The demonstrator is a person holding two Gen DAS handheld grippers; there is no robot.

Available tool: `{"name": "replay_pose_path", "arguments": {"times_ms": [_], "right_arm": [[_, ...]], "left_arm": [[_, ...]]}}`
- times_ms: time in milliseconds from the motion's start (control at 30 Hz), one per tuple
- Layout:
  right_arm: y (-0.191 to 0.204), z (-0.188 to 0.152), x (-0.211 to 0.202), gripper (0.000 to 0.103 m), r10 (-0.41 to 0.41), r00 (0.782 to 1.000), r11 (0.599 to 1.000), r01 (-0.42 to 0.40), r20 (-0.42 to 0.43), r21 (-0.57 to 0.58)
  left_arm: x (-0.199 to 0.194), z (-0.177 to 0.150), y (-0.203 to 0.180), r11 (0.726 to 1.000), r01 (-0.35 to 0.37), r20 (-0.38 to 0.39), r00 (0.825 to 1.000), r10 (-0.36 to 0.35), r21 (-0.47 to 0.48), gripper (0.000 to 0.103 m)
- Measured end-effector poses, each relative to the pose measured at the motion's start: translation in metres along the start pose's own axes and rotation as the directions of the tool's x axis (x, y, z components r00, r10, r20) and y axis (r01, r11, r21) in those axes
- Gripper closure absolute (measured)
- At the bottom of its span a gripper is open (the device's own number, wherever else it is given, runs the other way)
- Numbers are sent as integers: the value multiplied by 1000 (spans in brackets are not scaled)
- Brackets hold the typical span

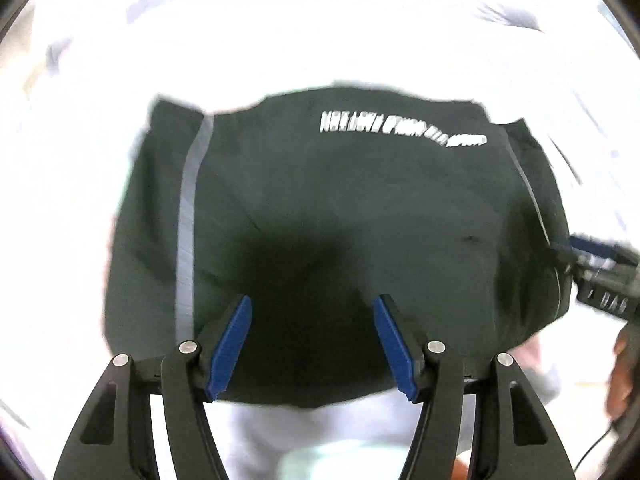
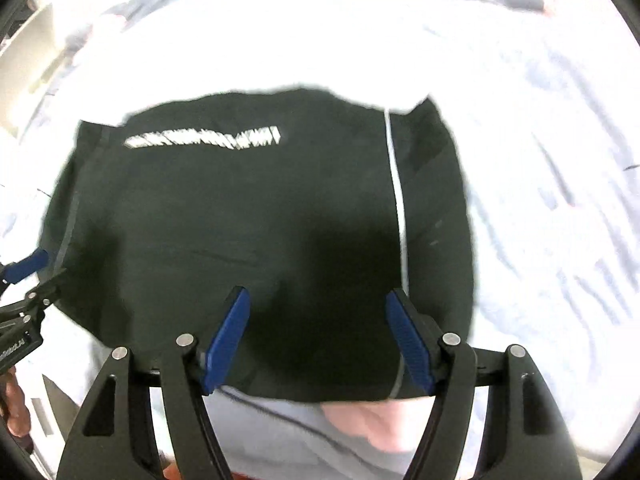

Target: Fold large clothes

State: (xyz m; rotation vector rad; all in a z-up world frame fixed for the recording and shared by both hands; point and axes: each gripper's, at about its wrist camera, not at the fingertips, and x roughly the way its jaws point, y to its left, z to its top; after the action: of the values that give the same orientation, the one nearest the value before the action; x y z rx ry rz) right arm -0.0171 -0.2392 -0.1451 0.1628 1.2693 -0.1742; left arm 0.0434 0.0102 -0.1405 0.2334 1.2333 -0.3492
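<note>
A black garment (image 1: 340,220) lies folded into a rough square on a pale sheet, with white lettering (image 1: 400,128) near its far edge and a grey stripe (image 1: 188,220) down its left side. My left gripper (image 1: 314,300) hangs open over the garment's near edge, with nothing pinched between its blue pads. The right wrist view shows the same garment (image 2: 260,220), its lettering (image 2: 200,138) and a white stripe (image 2: 396,200) on the right. My right gripper (image 2: 317,293) is open above the near edge, blue pads apart and holding nothing. Each gripper shows at the other view's side edge.
The pale, wrinkled bed sheet (image 2: 540,160) surrounds the garment on all sides. A pinkish fold of cloth (image 2: 368,420) lies just under the near edge. A person's hand (image 2: 16,404) holds the left gripper's handle. Light wooden furniture (image 2: 32,40) stands at the far left.
</note>
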Motion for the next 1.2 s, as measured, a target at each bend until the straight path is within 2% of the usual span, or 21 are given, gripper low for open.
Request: {"name": "replay_pose_path", "arguments": {"times_ms": [133,267,367,467,533,667,867,1067,1200], "right_arm": [[7,6,-70,29,-3,994,1000,2,110,10],[10,10,-126,27,5,978,1000,-9,208,17],[18,10,-159,25,-39,964,999,37,263,13],[28,7,-181,24,-44,955,999,41,295,15],[32,1,-192,22,-38,952,999,37,305,11],[39,-6,-200,21,-46,948,999,46,314,6],[41,-16,-203,20,-43,953,999,39,301,21],[43,-19,-200,19,-40,952,999,35,304,20],[46,-19,-192,19,-33,958,999,31,284,11]], "left_arm": [[-75,4,-2,1000,-18,131,991,18,-3,37],[-139,13,-1,996,-22,247,968,44,-90,37],[-172,15,-11,993,-4,297,954,40,-121,37],[-195,15,-24,990,-45,315,945,87,-136,36],[-201,14,-30,986,-66,302,947,110,-151,36],[-207,8,-45,986,-55,286,953,100,-159,36],[-216,-5,-57,985,-60,315,943,110,-164,36],[-219,-9,-61,984,-96,325,935,141,-153,36],[-218,-13,-59,982,-96,311,940,143,-164,36]]}}
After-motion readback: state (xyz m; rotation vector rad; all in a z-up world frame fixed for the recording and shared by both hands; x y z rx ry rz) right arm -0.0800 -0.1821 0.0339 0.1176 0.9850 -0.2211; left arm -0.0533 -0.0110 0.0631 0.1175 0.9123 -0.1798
